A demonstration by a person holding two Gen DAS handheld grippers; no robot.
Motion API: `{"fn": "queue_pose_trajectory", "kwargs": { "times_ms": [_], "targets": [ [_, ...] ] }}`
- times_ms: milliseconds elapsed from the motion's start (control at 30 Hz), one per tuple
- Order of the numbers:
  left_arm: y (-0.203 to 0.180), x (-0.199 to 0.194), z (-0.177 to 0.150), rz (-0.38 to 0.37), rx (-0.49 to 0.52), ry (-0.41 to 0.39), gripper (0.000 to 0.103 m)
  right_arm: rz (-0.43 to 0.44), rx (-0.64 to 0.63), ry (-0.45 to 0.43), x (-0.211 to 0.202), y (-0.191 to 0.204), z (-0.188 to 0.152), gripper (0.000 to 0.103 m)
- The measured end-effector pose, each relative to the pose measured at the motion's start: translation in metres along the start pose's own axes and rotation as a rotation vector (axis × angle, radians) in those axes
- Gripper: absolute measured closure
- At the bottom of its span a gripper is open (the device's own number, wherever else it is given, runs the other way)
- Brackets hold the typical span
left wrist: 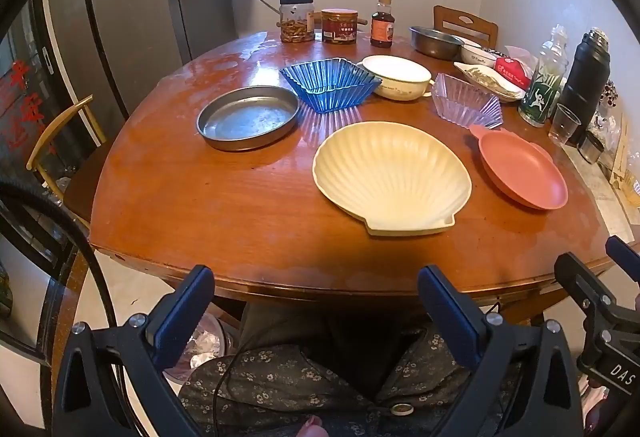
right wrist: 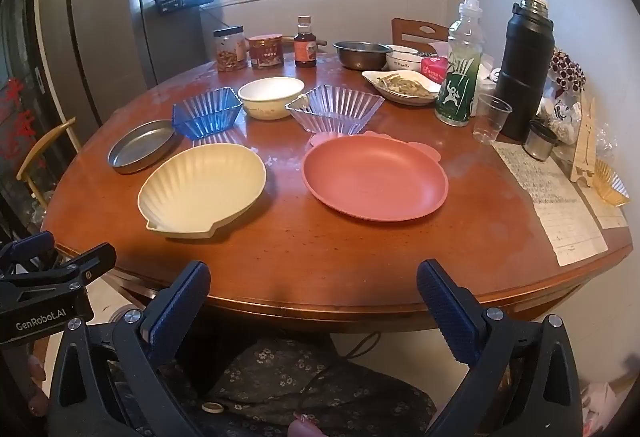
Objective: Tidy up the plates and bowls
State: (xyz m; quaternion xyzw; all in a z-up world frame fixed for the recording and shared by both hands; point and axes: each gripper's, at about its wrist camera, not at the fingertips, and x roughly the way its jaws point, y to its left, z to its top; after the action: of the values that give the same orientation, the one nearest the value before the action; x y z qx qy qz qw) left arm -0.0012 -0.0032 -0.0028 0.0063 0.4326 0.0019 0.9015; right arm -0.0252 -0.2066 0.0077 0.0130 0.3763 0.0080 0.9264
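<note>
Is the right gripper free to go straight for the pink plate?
Probably yes: the right gripper hangs open, empty, at the table's near edge, and only bare wood lies between it and the pink plate.

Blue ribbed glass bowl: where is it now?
In the left wrist view, the blue ribbed glass bowl sits mid-table, between the round metal pan and the white enamel bowl.

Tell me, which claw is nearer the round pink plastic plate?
Right. The right claw hangs off the table edge roughly in front of the round pink plastic plate; the left claw sits further left.
</note>
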Motion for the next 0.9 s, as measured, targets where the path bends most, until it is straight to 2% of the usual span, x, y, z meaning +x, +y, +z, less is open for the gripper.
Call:
{"fn": "queue_pose_trajectory", "kwargs": {
  "times_ms": [900],
  "targets": [
    [0.0041, -0.0043, 0.0058, 0.000, -0.006, -0.011, 0.001, 0.005, -0.004, -0.006, -0.0015, -0.0011, 0.0025, 0.000]
  ]
}}
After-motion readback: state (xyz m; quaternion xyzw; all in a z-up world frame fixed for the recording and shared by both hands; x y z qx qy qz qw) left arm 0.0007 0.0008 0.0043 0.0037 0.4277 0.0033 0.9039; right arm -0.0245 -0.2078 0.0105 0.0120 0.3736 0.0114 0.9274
